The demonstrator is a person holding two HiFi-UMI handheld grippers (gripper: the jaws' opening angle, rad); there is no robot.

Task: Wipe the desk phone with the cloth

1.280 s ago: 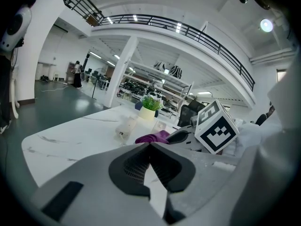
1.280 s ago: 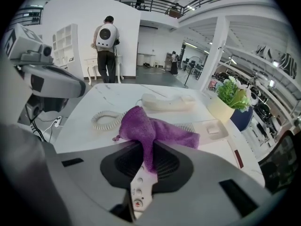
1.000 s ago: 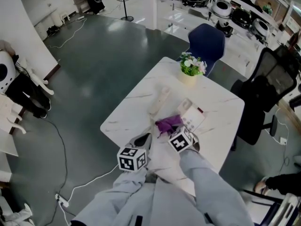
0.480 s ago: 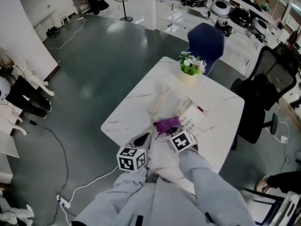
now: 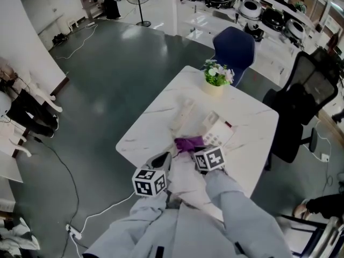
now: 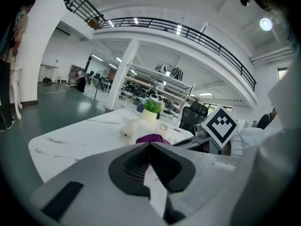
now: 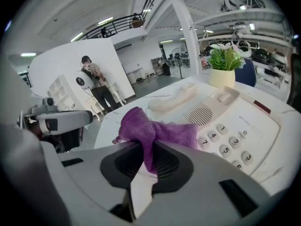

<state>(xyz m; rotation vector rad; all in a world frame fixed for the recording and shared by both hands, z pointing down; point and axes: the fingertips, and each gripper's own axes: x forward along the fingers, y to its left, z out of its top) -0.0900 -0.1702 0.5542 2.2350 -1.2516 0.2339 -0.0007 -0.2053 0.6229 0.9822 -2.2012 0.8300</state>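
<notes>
Head view: I see right claw [image 5: 194, 147] pinching purple cloth [image 5: 188, 142]. Phone [image 5: 219, 133] just beyond claw, to its right. Handset [image 5: 183, 114] off cradle, lying on table [image 5: 145, 128] beyond claw, to its left. Left claw [image 5: 161, 160] close beside right claw, at table's near edge.

Left gripper view: I read claw closed tip to tip, nothing between. Cloth straight ahead, just past tips.

Right gripper view: claw clamped on cloth fold. Keypad just right of tips, cloth draped against it. Plant [image 7: 223, 66] far beyond.
</notes>
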